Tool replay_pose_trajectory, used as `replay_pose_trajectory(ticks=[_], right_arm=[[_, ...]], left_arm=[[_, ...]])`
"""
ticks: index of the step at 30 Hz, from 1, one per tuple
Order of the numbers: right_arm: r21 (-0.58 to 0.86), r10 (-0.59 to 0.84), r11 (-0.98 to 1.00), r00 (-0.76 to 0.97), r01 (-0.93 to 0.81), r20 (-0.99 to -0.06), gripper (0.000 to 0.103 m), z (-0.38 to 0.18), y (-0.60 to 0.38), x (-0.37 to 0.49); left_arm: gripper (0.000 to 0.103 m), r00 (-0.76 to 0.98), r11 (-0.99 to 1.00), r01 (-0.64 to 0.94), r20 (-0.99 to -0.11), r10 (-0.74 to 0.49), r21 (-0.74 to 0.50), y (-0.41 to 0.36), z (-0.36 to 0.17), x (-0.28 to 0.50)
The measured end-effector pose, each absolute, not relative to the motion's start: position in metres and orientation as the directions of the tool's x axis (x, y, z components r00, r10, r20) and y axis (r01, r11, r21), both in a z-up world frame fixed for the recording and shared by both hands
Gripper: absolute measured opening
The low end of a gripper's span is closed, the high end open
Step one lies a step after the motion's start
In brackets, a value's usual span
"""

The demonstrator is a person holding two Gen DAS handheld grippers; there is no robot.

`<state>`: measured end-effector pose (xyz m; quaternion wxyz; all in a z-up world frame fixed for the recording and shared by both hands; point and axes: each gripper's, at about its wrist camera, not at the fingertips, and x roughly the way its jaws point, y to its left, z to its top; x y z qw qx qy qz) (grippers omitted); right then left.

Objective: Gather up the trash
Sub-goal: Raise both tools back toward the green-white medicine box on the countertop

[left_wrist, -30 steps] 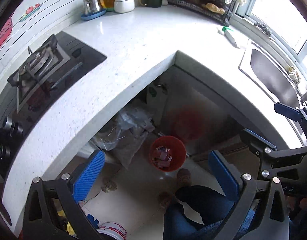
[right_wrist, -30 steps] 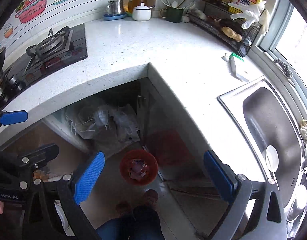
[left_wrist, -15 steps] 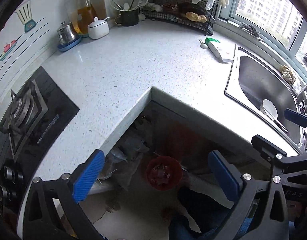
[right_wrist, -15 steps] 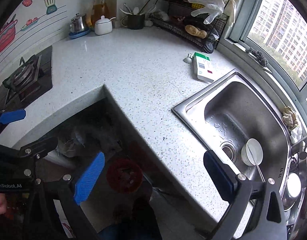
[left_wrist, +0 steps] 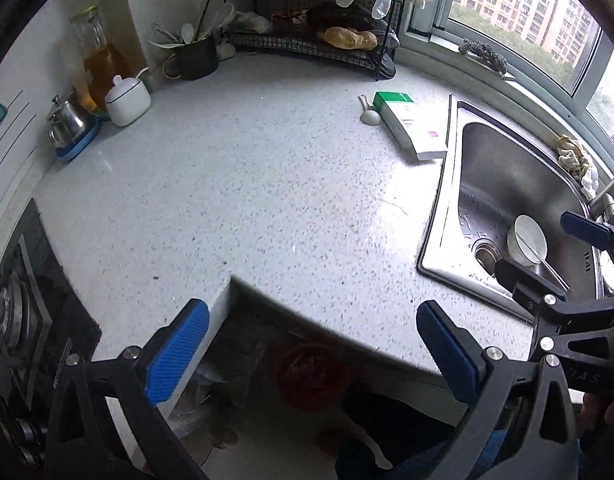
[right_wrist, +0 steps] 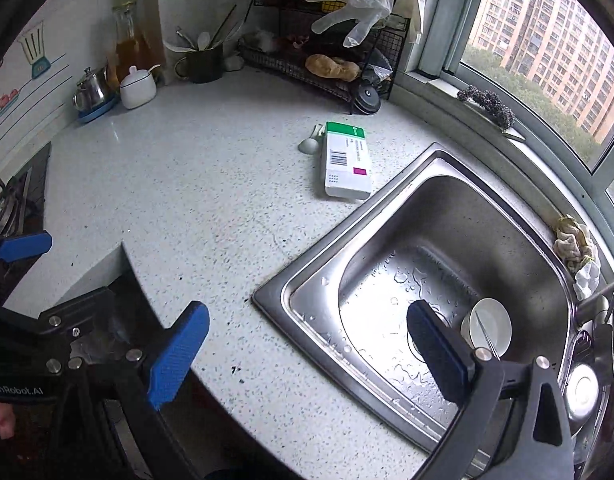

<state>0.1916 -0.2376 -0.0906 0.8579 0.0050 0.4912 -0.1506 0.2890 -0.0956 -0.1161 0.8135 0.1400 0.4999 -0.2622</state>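
both of your tongs are released and carry nothing: the left gripper [left_wrist: 313,348] hangs over the inner corner of the counter [left_wrist: 267,184], the right gripper [right_wrist: 307,344] over the near-left rim of the sink [right_wrist: 291,280]. landmark: the sink. the likely trash, a white carton with a green end [right_wrist: 347,160], lies flat on the counter just beside the sink's far-left rim, with a small white spoon-like piece [right_wrist: 310,143] touching or nearly touching its far end; cannot tell which. the red bin [left_wrist: 311,374] sits on the floor below the counter edge, well apart from the sink.

risks, as judgement:
- the carton lies flat, so the pads may skate over it and push it into the sink.
- a wide grab may sweep the white piece along.
- the bin is half hidden under the counter, so a drop could miss.
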Motion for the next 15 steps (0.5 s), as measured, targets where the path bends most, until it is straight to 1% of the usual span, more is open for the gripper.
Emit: replay_pose_trajectory(ticks=[8, 15], right_arm=[[-0.109, -0.242, 0.951, 0.476, 0.289, -0.846, 0.099, -0.090, -0.284, 0.229], [-0.084, -0.205, 0.962, 0.481, 0.261, -0.853, 0.099, -0.096, -0.318, 0.274]], left_arm=[[0.103, 0.352, 0.810, 0.587, -0.897, -0.267, -0.010, -0.150, -0.119, 0.339], [0.103, 0.360, 0.820, 0.572, -0.904, -0.231, 0.018, -0.178, -0.126, 0.388]])
